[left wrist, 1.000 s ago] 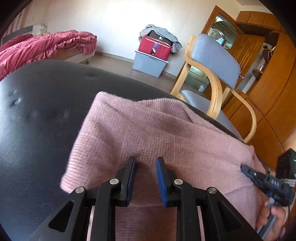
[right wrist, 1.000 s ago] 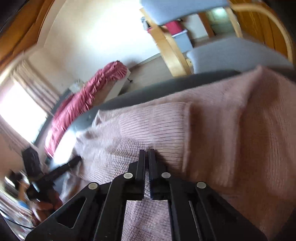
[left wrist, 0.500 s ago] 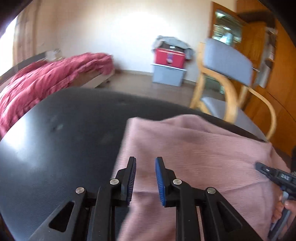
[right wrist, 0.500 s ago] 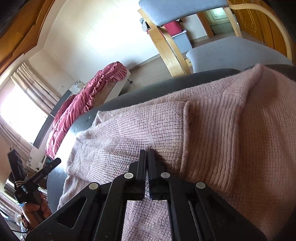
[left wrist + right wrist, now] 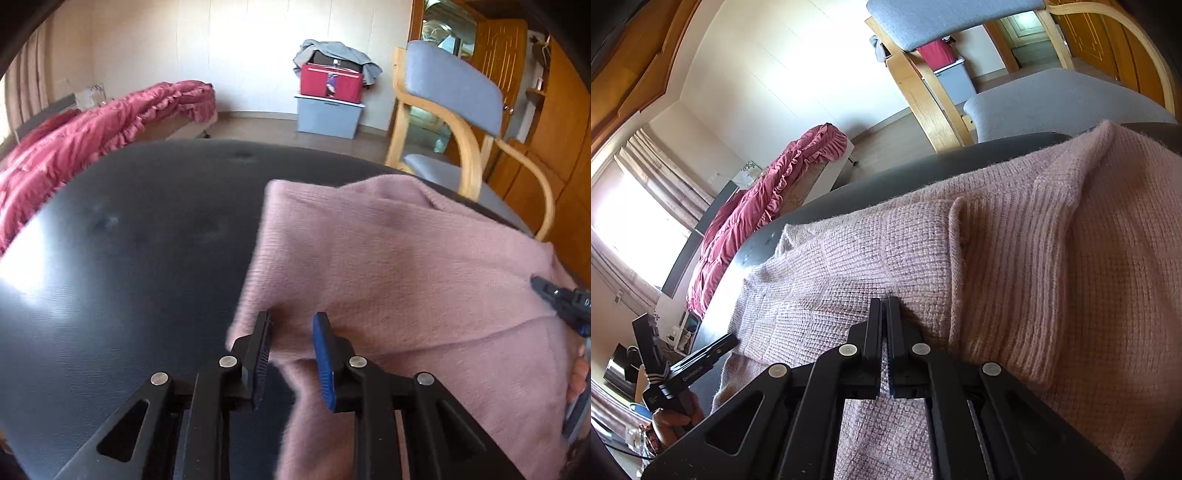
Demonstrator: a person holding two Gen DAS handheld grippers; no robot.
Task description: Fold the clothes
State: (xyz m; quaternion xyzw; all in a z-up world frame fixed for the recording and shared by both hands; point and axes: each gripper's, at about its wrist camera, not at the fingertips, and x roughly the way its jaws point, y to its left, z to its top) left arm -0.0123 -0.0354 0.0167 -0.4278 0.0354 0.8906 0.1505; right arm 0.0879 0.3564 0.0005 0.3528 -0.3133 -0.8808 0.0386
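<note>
A pink knit sweater lies partly folded on a round black table. My left gripper is open, its blue-padded fingers either side of the sweater's left front edge, which bulges between them. The sweater fills the right wrist view, with a folded-over ribbed panel on the right. My right gripper is shut on a fold of the sweater and presses low on it. The right gripper also shows at the right edge of the left wrist view. The left gripper shows at the lower left of the right wrist view.
A grey-cushioned wooden armchair stands just past the table's far right edge. A bed with a red quilt is at the left. Red and grey storage boxes stand against the far wall. Wooden cabinets line the right.
My left gripper has slid left and back, from over the sweater's middle to its left front edge, staying open. The right gripper has stayed shut on the sweater, barely moving.
</note>
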